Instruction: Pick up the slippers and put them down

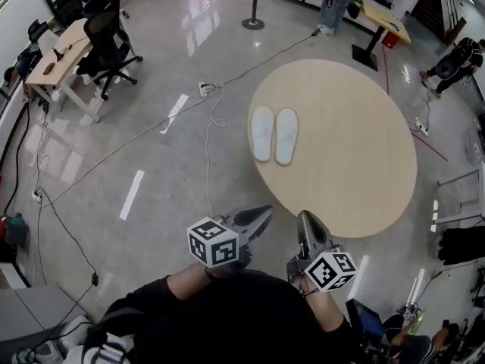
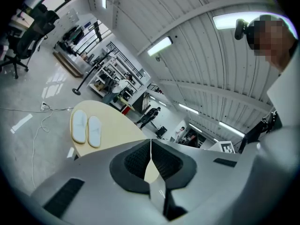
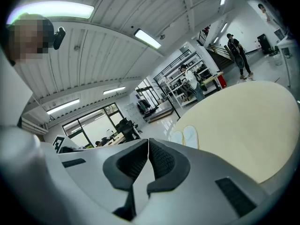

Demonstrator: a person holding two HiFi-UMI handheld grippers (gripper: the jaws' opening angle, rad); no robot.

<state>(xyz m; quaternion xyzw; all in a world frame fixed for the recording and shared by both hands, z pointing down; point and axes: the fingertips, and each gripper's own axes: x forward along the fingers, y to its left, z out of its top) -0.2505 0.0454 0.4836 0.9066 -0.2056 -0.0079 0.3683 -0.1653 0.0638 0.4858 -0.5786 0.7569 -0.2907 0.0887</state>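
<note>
Both claws closed and empty: left gripper (image 1: 264, 213) with ribbed black pads pressed together along one thin seam, right gripper (image 1: 304, 220) likewise (smooth grey moulded shells, a black-and-white marker cube at the rear of each). Held low in front of the person's dark sleeves, near the closest rim of the round table (image 1: 356, 173); tabletop smooth, matte, pale wood-coloured. Pair of slippers (image 1: 262, 133) flat on the tabletop toward its far left part, side by side and almost touching, well apart from both grippers; white, soft-looking, long rounded ovals with thin cream edging. Glossy grey floor (image 1: 151, 127) around the table, mirroring ceiling lights, crossed by a thin cable (image 1: 207, 158) and white tape strips (image 1: 131, 194). Black office chair (image 1: 106, 36) beside a light desk (image 1: 61, 51) at far left.
</note>
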